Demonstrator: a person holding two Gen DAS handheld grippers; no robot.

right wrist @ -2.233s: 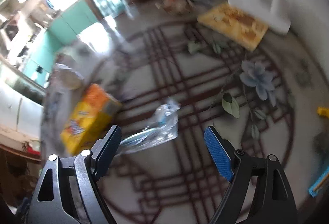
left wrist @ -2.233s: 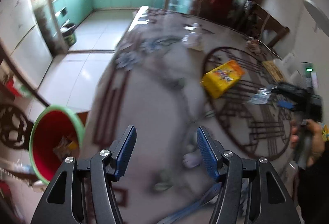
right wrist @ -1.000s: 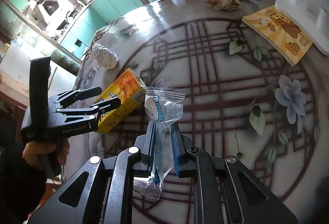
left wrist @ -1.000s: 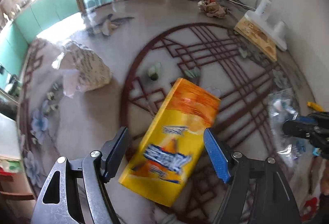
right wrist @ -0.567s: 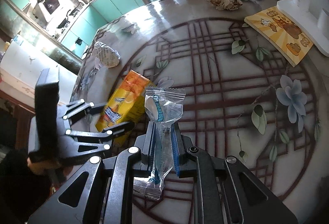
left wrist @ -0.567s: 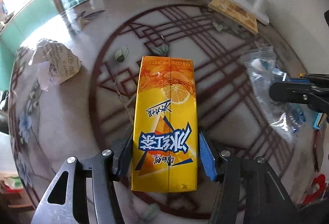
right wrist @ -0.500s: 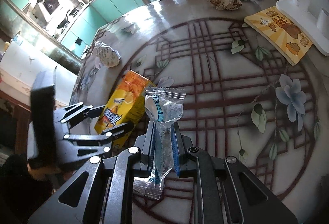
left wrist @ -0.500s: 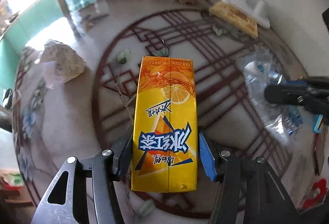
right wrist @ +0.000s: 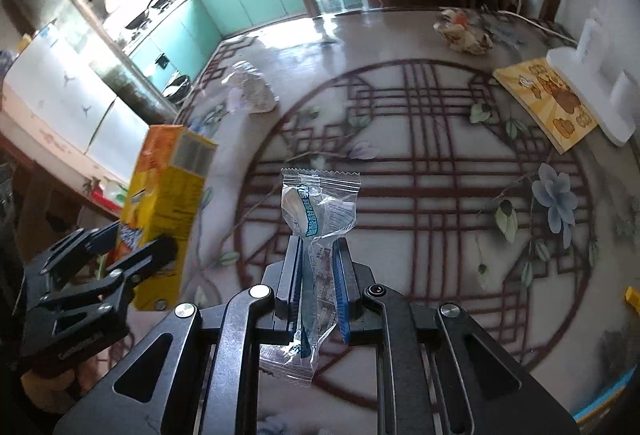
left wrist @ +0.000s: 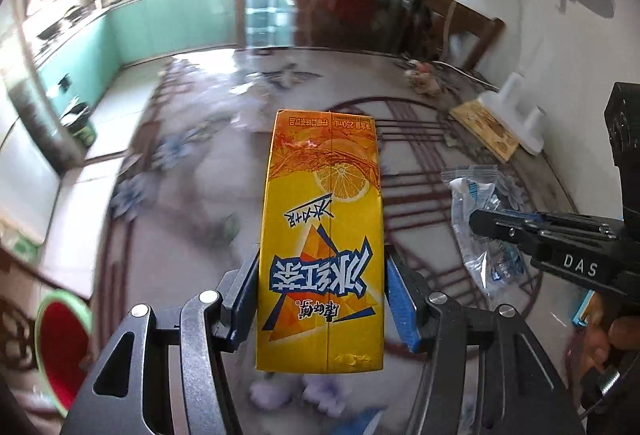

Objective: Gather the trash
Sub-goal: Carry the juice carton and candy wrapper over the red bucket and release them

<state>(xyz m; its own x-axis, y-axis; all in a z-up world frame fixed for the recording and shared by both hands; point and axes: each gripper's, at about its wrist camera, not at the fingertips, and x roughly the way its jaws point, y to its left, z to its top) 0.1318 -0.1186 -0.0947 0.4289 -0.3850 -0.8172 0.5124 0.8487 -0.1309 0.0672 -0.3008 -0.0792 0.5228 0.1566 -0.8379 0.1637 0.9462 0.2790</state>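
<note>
- The left gripper (left wrist: 322, 291) is raised above the worktop (right wrist: 440, 171), its blue-padded fingers (left wrist: 400, 299) clamped on the two sides of one yellow-orange juice carton (left wrist: 322, 235); the carton points away toward 12 o'clock, off the surface.
- In the right wrist view the same carton (right wrist: 168, 203) stands at 9 o'clock, tilted, in the left gripper (right wrist: 132, 255).
- The right gripper (right wrist: 318, 271) points forward over the worktop, fingers (right wrist: 342, 275) pressed together on one clear plastic wrapper (right wrist: 318, 219), which sticks up between them and hangs crinkled below; from the left wrist view it shows at 3 o'clock (left wrist: 476, 211).
- One crumpled paper ball (right wrist: 250, 93) lies at 11 o'clock on the worktop; one more crumpled wad (right wrist: 464, 29) lies near 1 o'clock at the far edge.
- One flat yellow printed card (right wrist: 548, 103) sits at 2 o'clock, partly under a white plastic stand (right wrist: 592, 91).
- The worktop is glossy, round-patterned, with dark red lattice lines and painted flowers.
- One round bin (left wrist: 60, 347), red inside with a green rim, sits at 8 o'clock below the worktop edge in the left wrist view.
</note>
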